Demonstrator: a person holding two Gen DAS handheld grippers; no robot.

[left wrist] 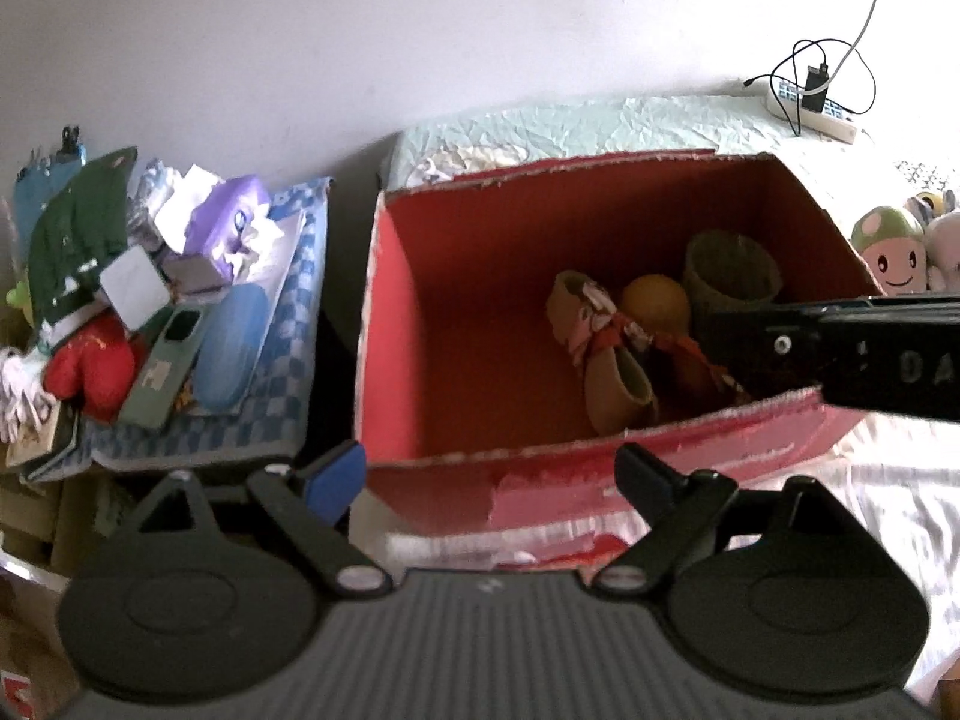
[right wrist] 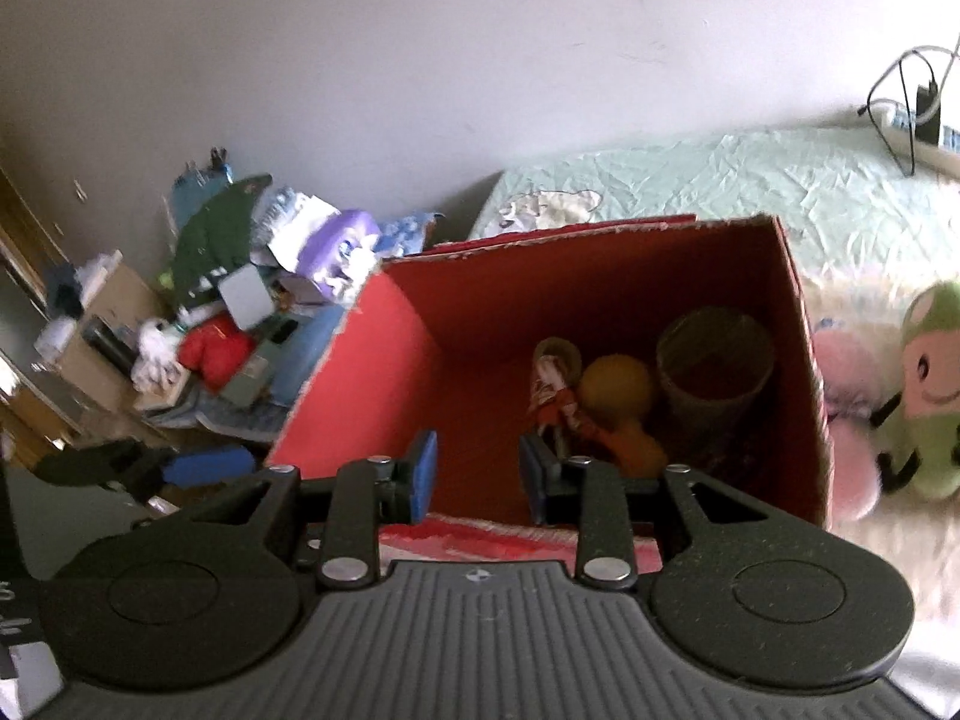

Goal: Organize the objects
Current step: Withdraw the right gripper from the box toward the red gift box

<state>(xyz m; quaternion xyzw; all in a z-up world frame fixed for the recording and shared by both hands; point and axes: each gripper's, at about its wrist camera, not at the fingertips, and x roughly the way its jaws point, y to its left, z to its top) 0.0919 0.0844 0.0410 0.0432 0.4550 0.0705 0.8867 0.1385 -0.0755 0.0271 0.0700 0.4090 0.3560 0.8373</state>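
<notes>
Plain white wall [left wrist: 420, 30], crumpled pale-green bedsheet [left wrist: 630, 126], soft daylight

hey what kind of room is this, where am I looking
Most likely a bedroom in a home. A red cardboard box sits on a bed with a wrinkled pale-green cover, plush toys lie beside it, and a cluttered pile of belongings sits against the wall.

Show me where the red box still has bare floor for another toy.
The red box has bare floor along its left wall and back wall, left of the doll. The right side is crowded: doll, orange ball and brown cup sit close together. Both grippers, left gripper and right gripper, are open and hold nothing.
</notes>
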